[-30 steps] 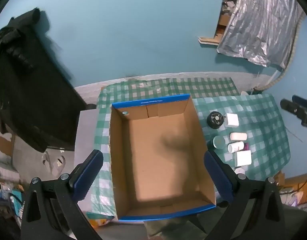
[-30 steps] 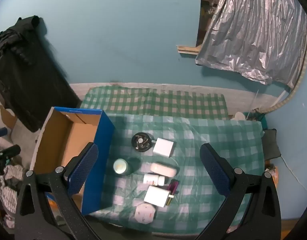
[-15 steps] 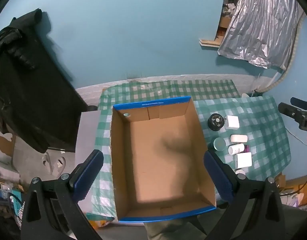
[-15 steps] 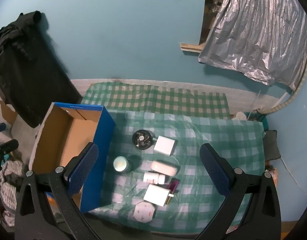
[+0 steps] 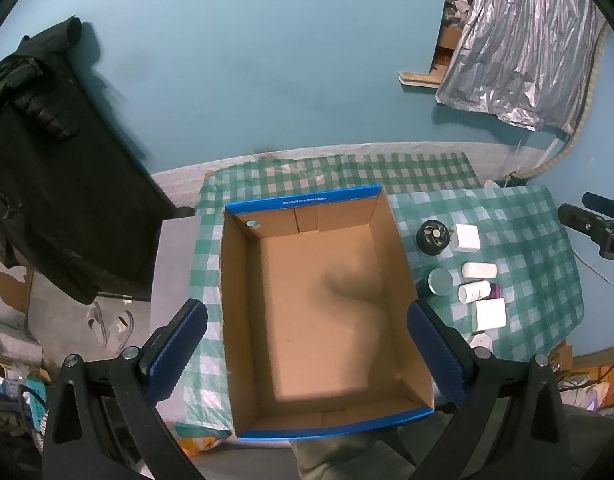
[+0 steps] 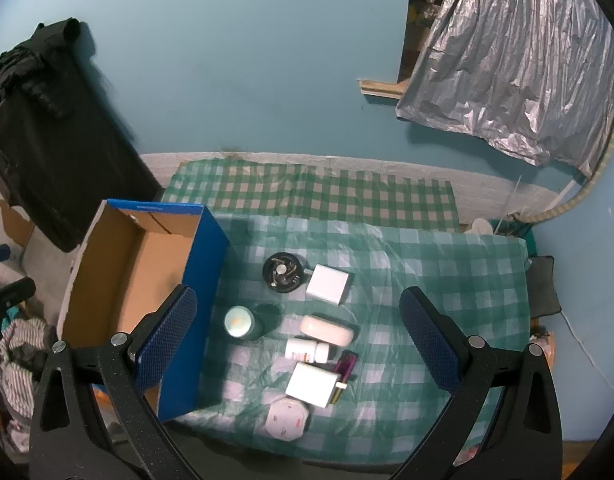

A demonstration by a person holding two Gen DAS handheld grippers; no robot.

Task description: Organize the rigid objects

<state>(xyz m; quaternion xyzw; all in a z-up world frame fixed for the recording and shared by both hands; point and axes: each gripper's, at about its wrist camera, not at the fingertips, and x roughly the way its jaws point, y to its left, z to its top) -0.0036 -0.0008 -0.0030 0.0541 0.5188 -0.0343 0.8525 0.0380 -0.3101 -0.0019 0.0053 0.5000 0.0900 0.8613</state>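
My left claw (image 5: 307, 354) hangs high over the box (image 5: 319, 312), jaws wide and empty. The box sits at the left end of the table (image 6: 447, 280), open side up, nothing in it. My right claw (image 6: 299, 338) hangs high over the clutter, also wide and empty.

The things to sort lie in a tight group just right of the box, toward the table's front edge: a black disc (image 6: 282, 272), a white block (image 6: 328, 284), a teal jar (image 6: 239, 322), a white bar (image 6: 327, 330), a pill bottle (image 6: 307, 351), a purple tube (image 6: 344, 365), a second white block (image 6: 311, 384) and a white plug (image 6: 287, 418) at the front edge. They sit straight ahead of my right claw, so that hand is the nearer one. The bar and bottle lie with their long axes across the table, roughly in line with my jaws, so I would judge a wrist turn is needed.

The right view shows the plug and tube plainly; the left view shows the box floor whole.
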